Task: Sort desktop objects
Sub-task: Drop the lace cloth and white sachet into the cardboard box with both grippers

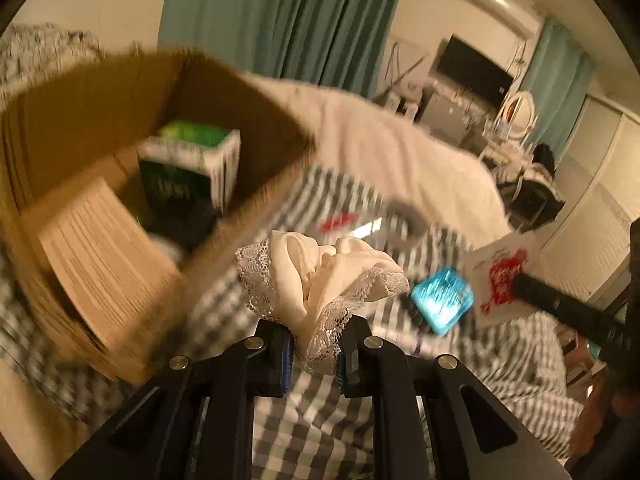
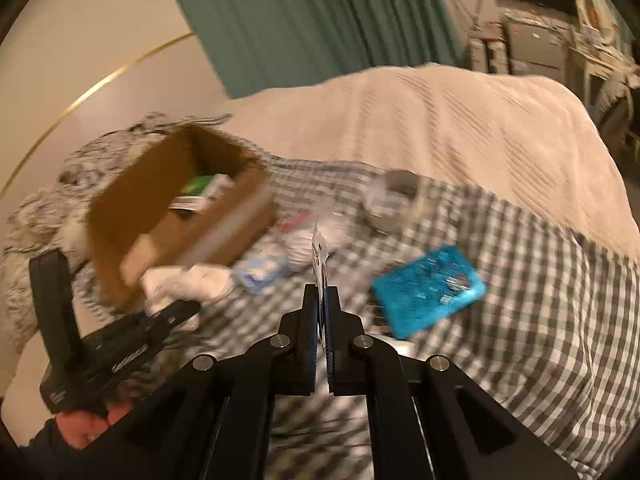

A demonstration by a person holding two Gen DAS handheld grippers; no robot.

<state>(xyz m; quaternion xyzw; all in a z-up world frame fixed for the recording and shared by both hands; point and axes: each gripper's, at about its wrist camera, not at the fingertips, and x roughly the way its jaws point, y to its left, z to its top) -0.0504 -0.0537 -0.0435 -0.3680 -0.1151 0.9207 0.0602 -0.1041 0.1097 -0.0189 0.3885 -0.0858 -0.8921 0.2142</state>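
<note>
My left gripper (image 1: 314, 344) is shut on a cream cloth with lace trim (image 1: 320, 276) and holds it above the checked bedspread, just right of an open cardboard box (image 1: 100, 120). The box holds a green and white carton (image 1: 192, 168). My right gripper (image 2: 321, 308) is shut on a thin white card with red print (image 2: 319, 256), seen edge-on; the card also shows in the left wrist view (image 1: 500, 272). A blue packet (image 2: 428, 288) lies on the bedspread right of my right gripper. The left gripper with the cloth (image 2: 188, 280) shows at lower left, beside the box (image 2: 180, 208).
Small items lie on the checked bedspread (image 2: 520, 320): a grey object (image 2: 400, 184), a red and white item (image 2: 296, 220) and a pale blue wrapper (image 2: 260, 268). A beige blanket (image 2: 440, 128) covers the far bed. Patterned pillows (image 2: 44, 216) lie behind the box.
</note>
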